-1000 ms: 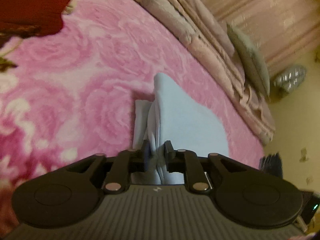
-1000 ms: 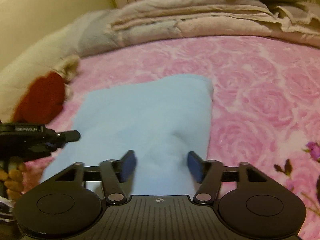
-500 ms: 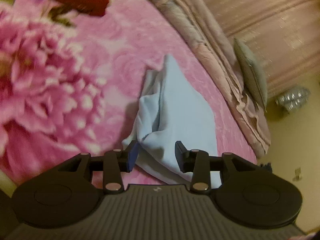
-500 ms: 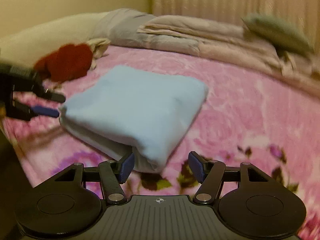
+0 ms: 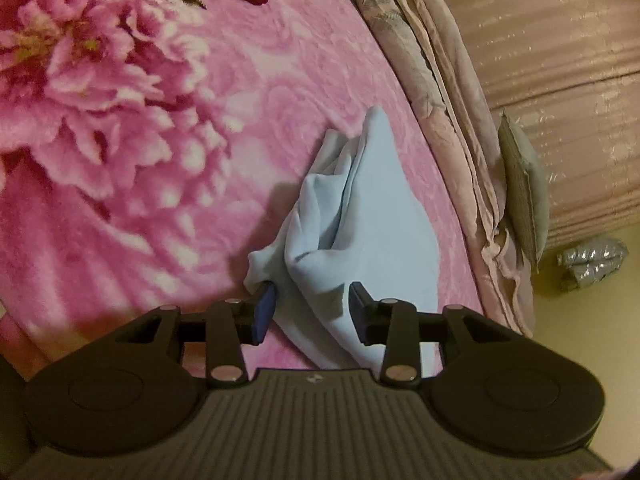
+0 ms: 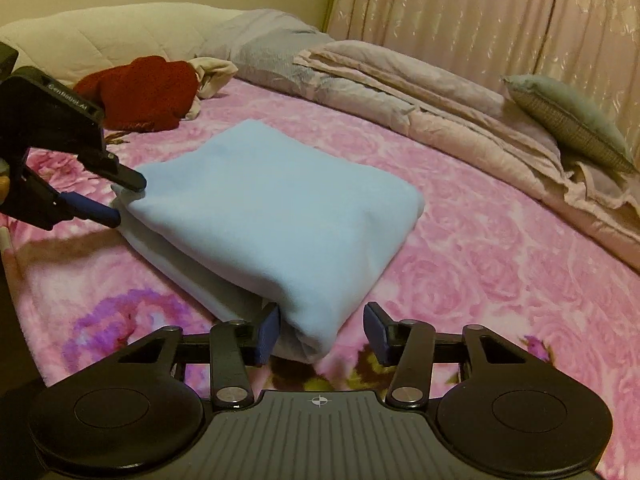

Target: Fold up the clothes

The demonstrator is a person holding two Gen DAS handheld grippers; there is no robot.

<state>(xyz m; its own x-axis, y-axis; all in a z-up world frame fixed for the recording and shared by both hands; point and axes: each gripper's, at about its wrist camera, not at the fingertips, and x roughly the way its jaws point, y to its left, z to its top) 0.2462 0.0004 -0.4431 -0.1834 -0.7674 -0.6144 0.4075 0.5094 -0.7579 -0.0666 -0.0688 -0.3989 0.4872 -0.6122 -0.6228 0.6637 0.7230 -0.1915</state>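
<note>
A folded light-blue garment (image 6: 272, 216) lies on the pink floral bedspread (image 6: 500, 264). In the left wrist view the garment (image 5: 360, 236) shows its layered edge. My left gripper (image 5: 312, 312) is open, its jaws either side of the garment's near corner without clamping it. It also shows in the right wrist view (image 6: 120, 196) at the garment's left corner. My right gripper (image 6: 322, 334) is open, its jaws either side of the garment's near folded corner.
A red garment (image 6: 140, 92) lies at the far left by a cream pillow (image 6: 100, 36). Folded pinkish quilts (image 6: 420, 92) and a grey-green cushion (image 6: 572, 116) line the far side by a curtain (image 6: 480, 12). A silver bundle (image 5: 592, 256) lies beyond the bed.
My left gripper was shut on the blue garment's edge, then opened and let it go. Both grippers drew back and down, and the garment now rests folded on the bed.
</note>
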